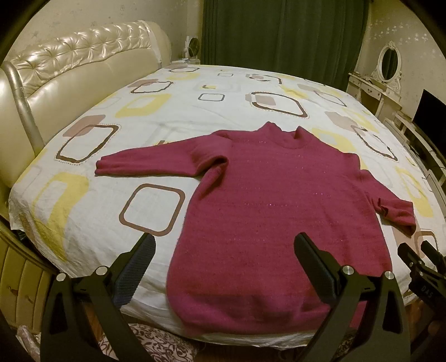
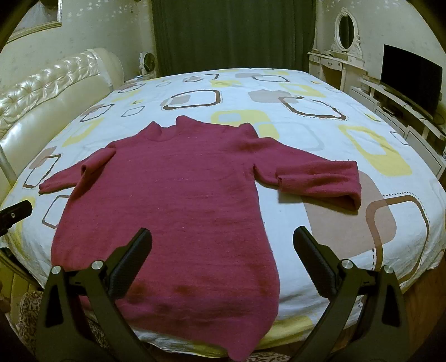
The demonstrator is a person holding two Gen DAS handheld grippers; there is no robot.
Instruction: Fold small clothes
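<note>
A bed (image 1: 195,111) with a patterned sheet carries a magenta sweater (image 1: 264,208) spread flat, sleeves out. Near its hem, the left gripper (image 1: 224,247) and right gripper (image 2: 223,242) hover, fingers wide, holding nothing

Your colours: one deep magenta sweater (image 1: 267,200) on a pale patterned bedsheet (image 1: 172,111).

You have a plain raspberry-red knit in front of you, crossed by faint rows of tiny paler dots, with a few darker blotches near its hem in the right wrist view. The sheet under it is white, printed with rounded squares: brown outlines, yellow-green frames, dusty mauve filled blocks, some edged with dotted lines. Your left gripper (image 1: 223,250) and right gripper (image 2: 223,245) are matte black with silver bolt heads. The tufted headboard (image 1: 69,66) is glossy cream. The curtain (image 1: 284,30) is dark green, the wall (image 2: 92,25) cream with a faint speckled print, the dressing table (image 2: 331,64) white, the screen (image 2: 409,80) black.
</note>
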